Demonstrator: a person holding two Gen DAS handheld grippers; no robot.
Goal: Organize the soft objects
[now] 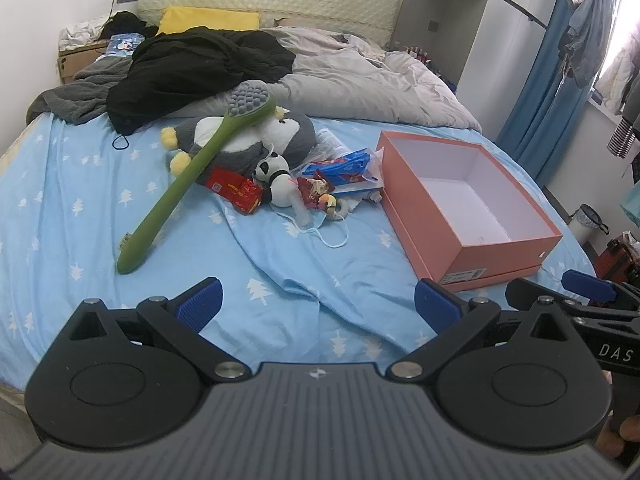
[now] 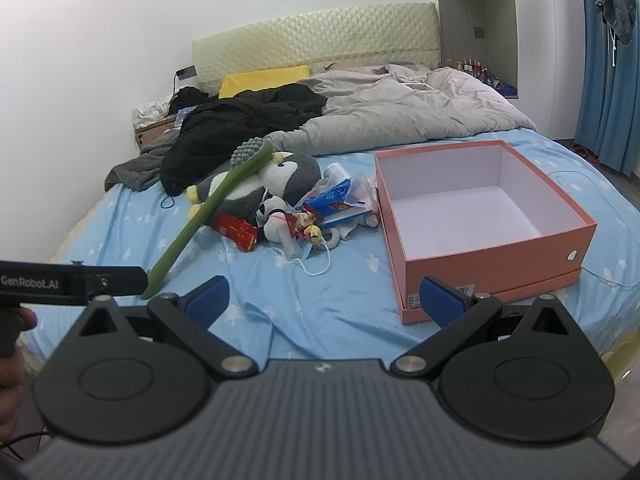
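Both the left claw (image 1: 318, 304) and right claw (image 2: 326, 298) gaped apart, lower frame; the pink box (image 2: 496, 256) sat centre right.

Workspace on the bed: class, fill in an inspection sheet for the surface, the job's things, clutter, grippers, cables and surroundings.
Surface: blue bed sheet with white tree print, wrinkled.
Job's things: grey penguin plush and small panda plush lie in a pile left of the open orange box, whose inside shows nothing in it.
Clutter: green long-handled brush leaning across the penguin, red packet, blue wrappers, face mask, black clothing, grey duvet.
Grippers: left gripper and right gripper both open, holding nothing, above the sheet.
Cables: thin white cord right of the box.
Surroundings: padded headboard, yellow pillow, blue curtain.
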